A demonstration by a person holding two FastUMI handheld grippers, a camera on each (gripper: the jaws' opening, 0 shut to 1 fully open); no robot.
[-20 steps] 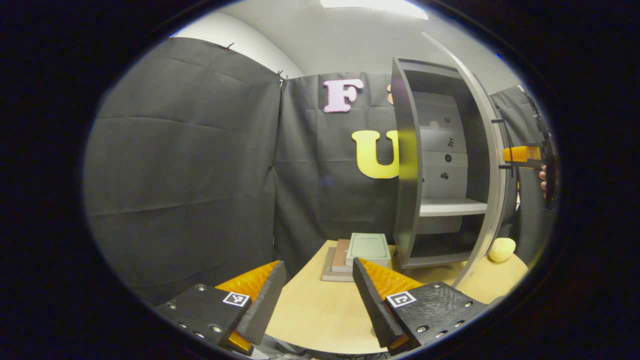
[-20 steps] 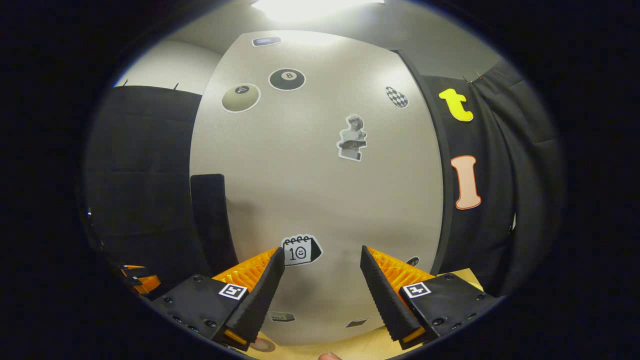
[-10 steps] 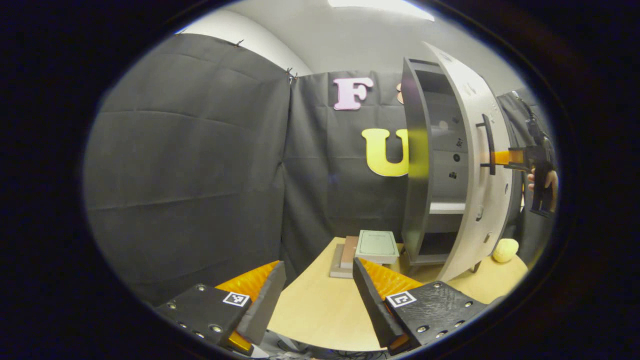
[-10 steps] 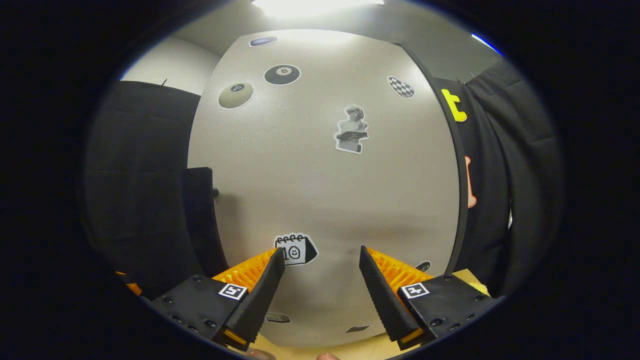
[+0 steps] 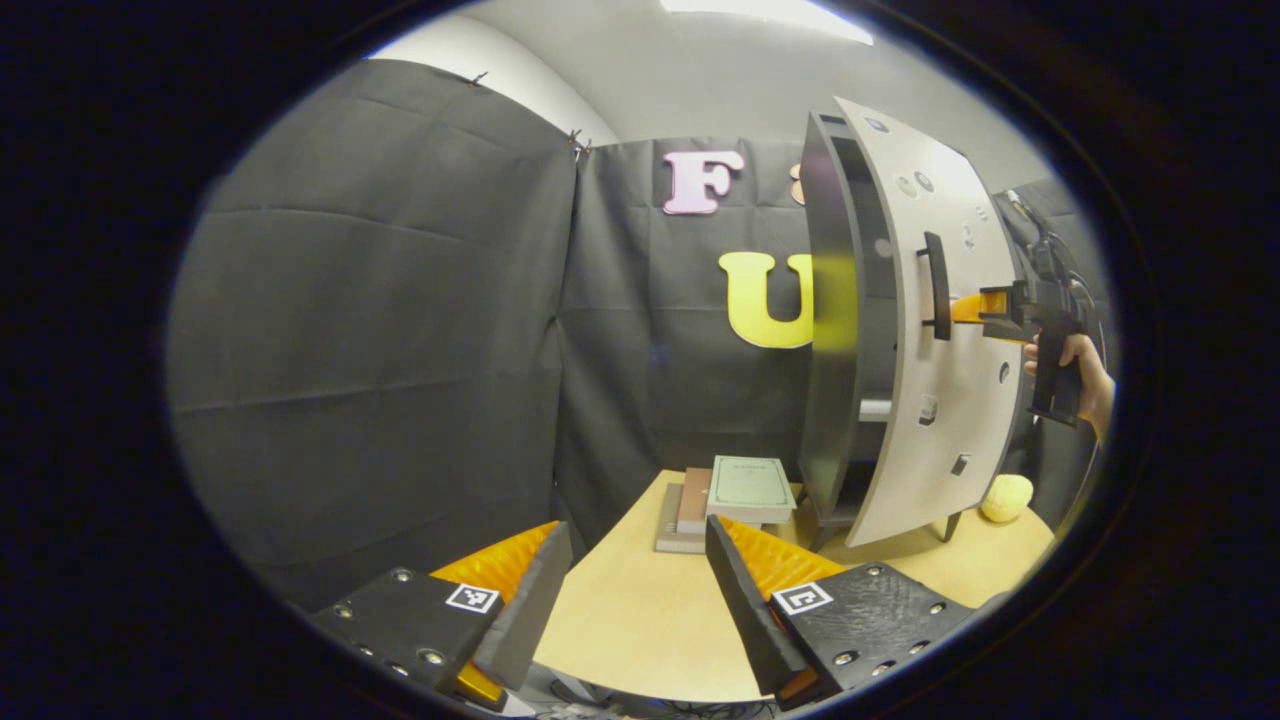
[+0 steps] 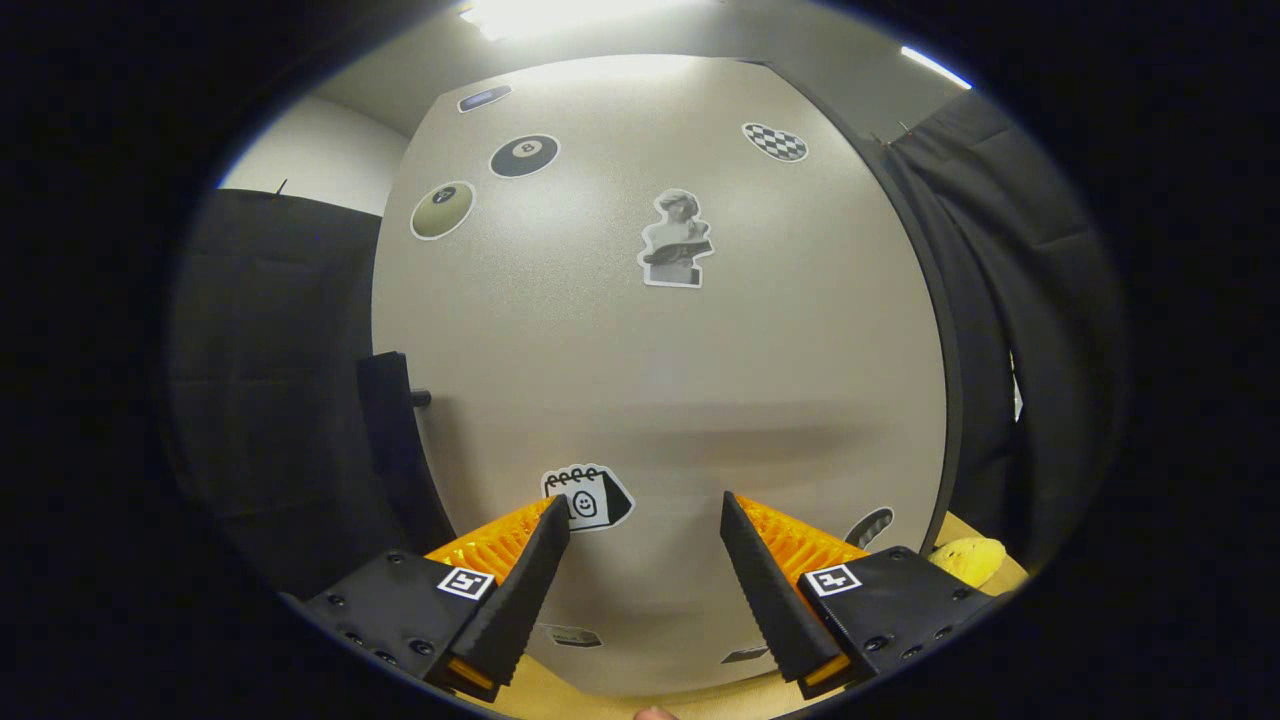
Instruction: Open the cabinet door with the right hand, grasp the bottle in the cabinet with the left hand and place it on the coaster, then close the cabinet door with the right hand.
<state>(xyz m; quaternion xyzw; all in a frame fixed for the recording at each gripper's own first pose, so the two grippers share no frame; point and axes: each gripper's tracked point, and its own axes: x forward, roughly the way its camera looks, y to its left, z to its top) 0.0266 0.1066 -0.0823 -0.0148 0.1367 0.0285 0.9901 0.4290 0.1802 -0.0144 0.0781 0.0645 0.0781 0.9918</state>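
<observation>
A dark cabinet (image 5: 835,330) stands on the wooden table (image 5: 640,620) at the right of the left gripper view. Its pale, stickered door (image 5: 950,400) is swung most of the way to, leaving a narrow gap. The black door handle (image 5: 935,285) faces outward. My right gripper (image 5: 965,308), held by a hand (image 5: 1078,362), has its tips at the door face just beside the handle. In the right gripper view that gripper (image 6: 640,550) is open, close against the door (image 6: 660,380), with the handle (image 6: 392,450) to its left. My left gripper (image 5: 630,570) hangs open over the table's near edge, holding nothing.
A stack of books (image 5: 730,490) lies on the table left of the cabinet's foot. A small yellow lumpy object (image 5: 1005,497) sits right of the cabinet, also seen as a yellow object (image 6: 965,555) past the door's lower right edge. Black cloth walls surround the table.
The door has swung from wide open to nearly shut, with my right gripper following against its face. The shelves inside are now mostly covered. My left gripper has barely moved.
</observation>
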